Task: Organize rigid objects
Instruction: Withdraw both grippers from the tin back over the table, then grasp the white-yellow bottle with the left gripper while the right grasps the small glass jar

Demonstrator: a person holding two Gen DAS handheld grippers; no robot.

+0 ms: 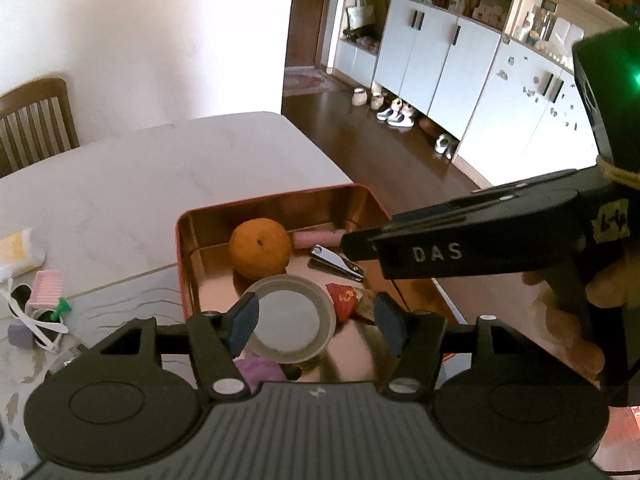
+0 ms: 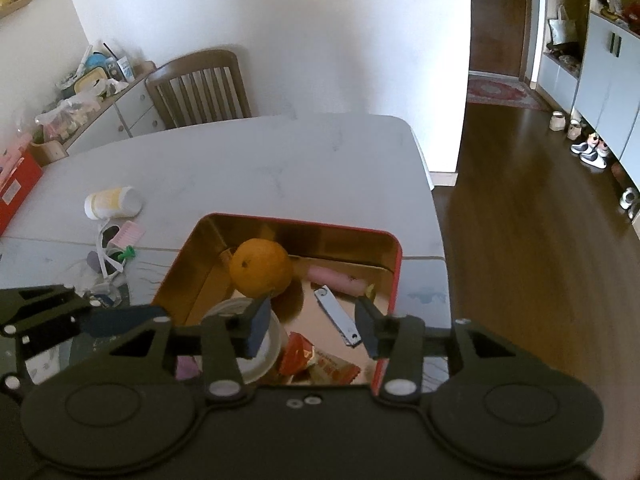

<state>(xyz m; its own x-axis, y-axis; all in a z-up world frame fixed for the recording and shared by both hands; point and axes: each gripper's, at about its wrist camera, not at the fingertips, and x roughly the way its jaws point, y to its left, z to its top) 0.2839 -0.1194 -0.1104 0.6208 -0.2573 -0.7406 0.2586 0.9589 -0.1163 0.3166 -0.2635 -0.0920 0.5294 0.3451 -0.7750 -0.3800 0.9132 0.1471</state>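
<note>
We see the red rectangular metal tin (image 2: pixel 394 280) with a gold inside near the white marble table's (image 2: pixel 280 160) edge. In it lie a round orange fruit (image 2: pixel 261 268), a silver nail clipper (image 2: pixel 338 316), a pink cylinder (image 2: pixel 338 279), a round white lid (image 1: pixel 290 318) and red wrappers (image 2: pixel 320 362). Our left gripper (image 1: pixel 316 322) and right gripper (image 2: pixel 312 330) hover above it, jaws apart, nothing clamped between them.

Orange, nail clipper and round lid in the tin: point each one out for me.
orange (image 2: pixel 261 267), right wrist view, middle of its peel.
nail clipper (image 2: pixel 338 316), right wrist view, middle of its metal lever.
round lid (image 1: pixel 289 318), left wrist view, its flat centre.
</note>
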